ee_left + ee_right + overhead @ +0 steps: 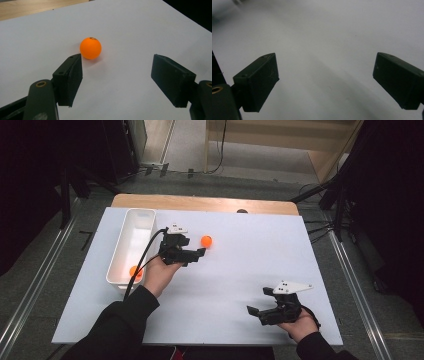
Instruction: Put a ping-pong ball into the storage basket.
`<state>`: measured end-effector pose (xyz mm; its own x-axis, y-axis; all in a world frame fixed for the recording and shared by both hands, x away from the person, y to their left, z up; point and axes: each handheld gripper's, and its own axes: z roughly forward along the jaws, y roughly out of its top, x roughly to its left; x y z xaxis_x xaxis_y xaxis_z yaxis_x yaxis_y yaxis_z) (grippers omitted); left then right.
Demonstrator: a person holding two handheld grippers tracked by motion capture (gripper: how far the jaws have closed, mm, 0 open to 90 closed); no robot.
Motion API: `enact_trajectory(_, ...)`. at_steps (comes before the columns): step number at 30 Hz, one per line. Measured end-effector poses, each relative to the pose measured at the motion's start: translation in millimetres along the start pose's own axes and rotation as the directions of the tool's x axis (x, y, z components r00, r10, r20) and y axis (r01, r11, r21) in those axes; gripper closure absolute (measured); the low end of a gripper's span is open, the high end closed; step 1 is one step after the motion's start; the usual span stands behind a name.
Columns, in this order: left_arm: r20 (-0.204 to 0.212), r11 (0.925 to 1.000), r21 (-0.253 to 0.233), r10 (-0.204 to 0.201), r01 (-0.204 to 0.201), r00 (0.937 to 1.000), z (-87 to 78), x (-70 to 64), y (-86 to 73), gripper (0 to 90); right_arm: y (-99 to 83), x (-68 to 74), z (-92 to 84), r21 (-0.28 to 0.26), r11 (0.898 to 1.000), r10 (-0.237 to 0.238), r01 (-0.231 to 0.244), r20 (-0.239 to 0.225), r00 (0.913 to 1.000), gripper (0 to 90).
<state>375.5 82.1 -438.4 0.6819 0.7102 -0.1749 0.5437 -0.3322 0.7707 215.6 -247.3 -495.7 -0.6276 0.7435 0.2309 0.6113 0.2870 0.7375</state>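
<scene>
**Orange Ball Lined Up for Pickup**

An orange ball (pixel 206 241) is seen on the white worktop (pixel 240 270), at one o'clock of the left gripper (pixel 199 254), whose jaws are held wide and empty. Light, smooth and likely to roll, it is best pinched across its middle. Print on its top is revealed in the left gripper view; a second ball (pixel 135 271) in the white bin (pixel 131 227) is revealed from above. The right gripper (pixel 256 313) is held open, idle.
</scene>
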Motion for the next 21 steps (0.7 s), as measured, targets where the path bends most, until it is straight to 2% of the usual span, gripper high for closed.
enact_trajectory(4, -0.017, 1.0, 0.001, -0.005, 0.005, 0.9998, 5.6, 1.8, -0.5, 25.8, -0.6, -1.5, -0.5, -0.002, 1.0, -0.005, 0.005, 0.002, 1.0, 5.1)
enact_trajectory(8, -0.019, 0.9994, 0.0, -0.034, 0.034, 0.9992, 10.9, 5.3, -0.4, 25.9, -0.9, -2.1, -1.0, -0.003, 1.0, -0.002, 0.002, -0.001, 1.0, 5.1)
enact_trajectory(13, -0.039, 0.9996, 0.001, -0.027, 0.027, 0.9989, 15.1, 6.3, 3.3, 25.9, -1.0, -1.3, -1.0, 0.0, 1.0, -0.001, 0.001, 0.0, 1.0, 5.1)
enact_trajectory(21, -0.031, 0.9995, 0.022, -0.02, 0.021, 0.9993, 25.0, 6.7, 10.4, 25.8, -1.6, -2.3, -1.8, -0.004, 1.0, 0.004, -0.004, 0.002, 1.0, 5.1)
